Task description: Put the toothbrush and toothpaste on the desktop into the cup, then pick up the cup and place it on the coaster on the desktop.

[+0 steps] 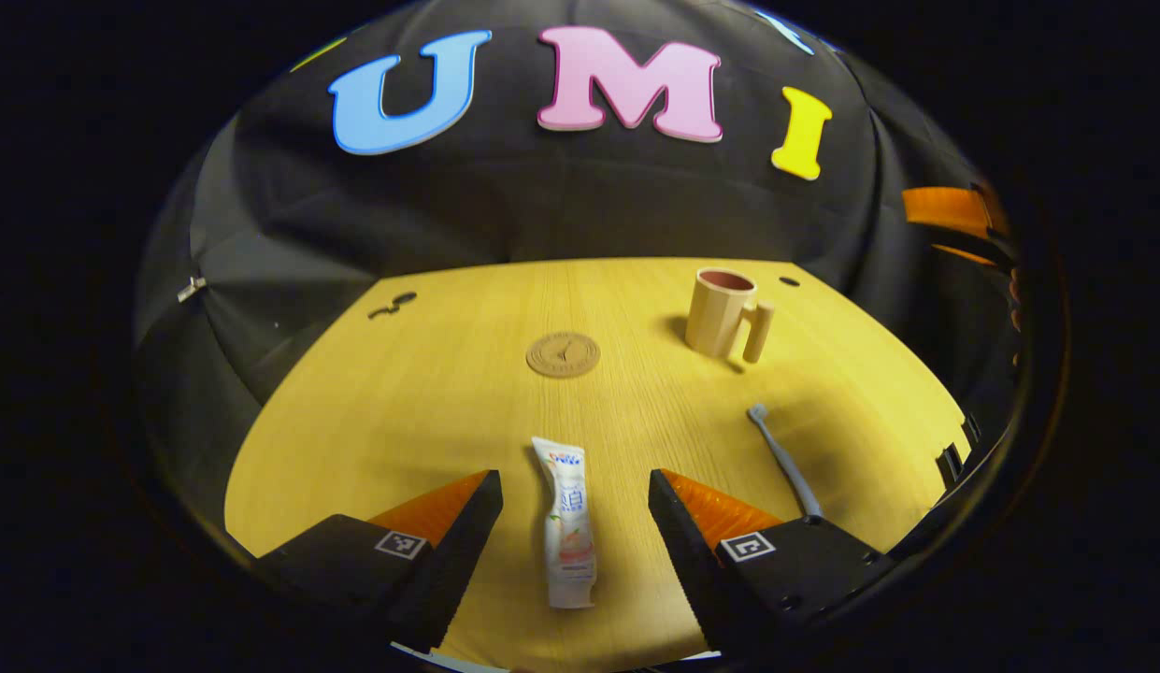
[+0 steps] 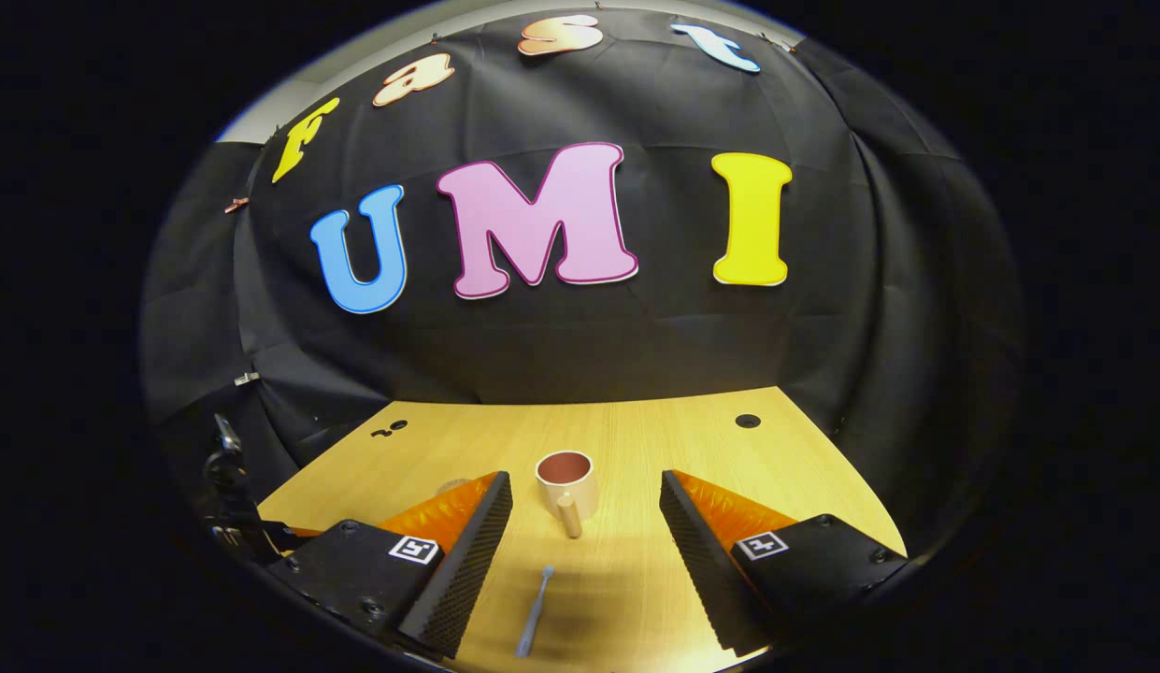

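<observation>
A white toothpaste tube (image 1: 568, 523) lies flat on the wooden desktop (image 1: 402, 411), lengthwise in the gap of my left gripper (image 1: 574, 486), which is open and apart from the tube. A grey toothbrush (image 1: 783, 458) lies to the tube's right. Farther back stand a beige cup (image 1: 724, 313) with its handle toward me and a round brown coaster (image 1: 563, 355). My right gripper (image 2: 585, 483) is open and empty above the table, with the toothbrush (image 2: 535, 598) low between its fingers and the cup (image 2: 565, 481) upright beyond it. The coaster (image 2: 453, 486) peeks out behind its left finger.
Black cloth walls close the desk at the back and sides. A small dark hole (image 2: 748, 421) sits near the far right corner, a dark squiggle (image 1: 393, 304) near the far left. Orange parts (image 1: 944, 210) show at the right edge of the left gripper view.
</observation>
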Demonstrator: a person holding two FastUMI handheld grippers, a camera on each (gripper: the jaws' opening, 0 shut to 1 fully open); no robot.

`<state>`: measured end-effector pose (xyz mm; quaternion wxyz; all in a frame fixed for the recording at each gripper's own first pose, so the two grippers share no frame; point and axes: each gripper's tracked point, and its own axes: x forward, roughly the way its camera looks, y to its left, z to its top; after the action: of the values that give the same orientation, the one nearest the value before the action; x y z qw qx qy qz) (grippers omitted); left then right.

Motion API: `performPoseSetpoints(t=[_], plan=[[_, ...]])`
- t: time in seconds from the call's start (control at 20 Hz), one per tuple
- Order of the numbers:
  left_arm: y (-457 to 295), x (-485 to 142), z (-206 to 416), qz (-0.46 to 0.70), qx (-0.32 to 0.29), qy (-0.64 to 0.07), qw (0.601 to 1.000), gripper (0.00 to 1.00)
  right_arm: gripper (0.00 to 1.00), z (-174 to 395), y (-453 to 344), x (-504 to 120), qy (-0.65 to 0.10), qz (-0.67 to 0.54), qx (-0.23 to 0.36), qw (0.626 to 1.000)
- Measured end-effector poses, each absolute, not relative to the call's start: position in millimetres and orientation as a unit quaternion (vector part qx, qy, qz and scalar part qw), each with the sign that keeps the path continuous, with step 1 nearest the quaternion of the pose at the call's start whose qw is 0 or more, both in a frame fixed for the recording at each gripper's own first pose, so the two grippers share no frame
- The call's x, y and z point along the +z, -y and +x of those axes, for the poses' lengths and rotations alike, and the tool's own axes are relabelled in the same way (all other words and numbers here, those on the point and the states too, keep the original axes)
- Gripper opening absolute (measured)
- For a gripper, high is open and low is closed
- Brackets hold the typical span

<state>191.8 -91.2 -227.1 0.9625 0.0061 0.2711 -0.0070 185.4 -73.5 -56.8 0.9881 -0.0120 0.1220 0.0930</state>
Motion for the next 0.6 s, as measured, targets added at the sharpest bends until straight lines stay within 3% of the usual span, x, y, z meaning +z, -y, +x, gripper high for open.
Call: performPoseSetpoints(t=[0.4,0.6], plan=[[87,-279,215,-0.005,0.044,-0.338,0.940,0.96,0.98,218,103,-85,-0.162,-0.003,0.107,0.981],[93,-290,218,-0.025,0.038,-0.346,0.937,0.87,0.98,214,104,-105,-0.191,0.003,0.117,0.975]])
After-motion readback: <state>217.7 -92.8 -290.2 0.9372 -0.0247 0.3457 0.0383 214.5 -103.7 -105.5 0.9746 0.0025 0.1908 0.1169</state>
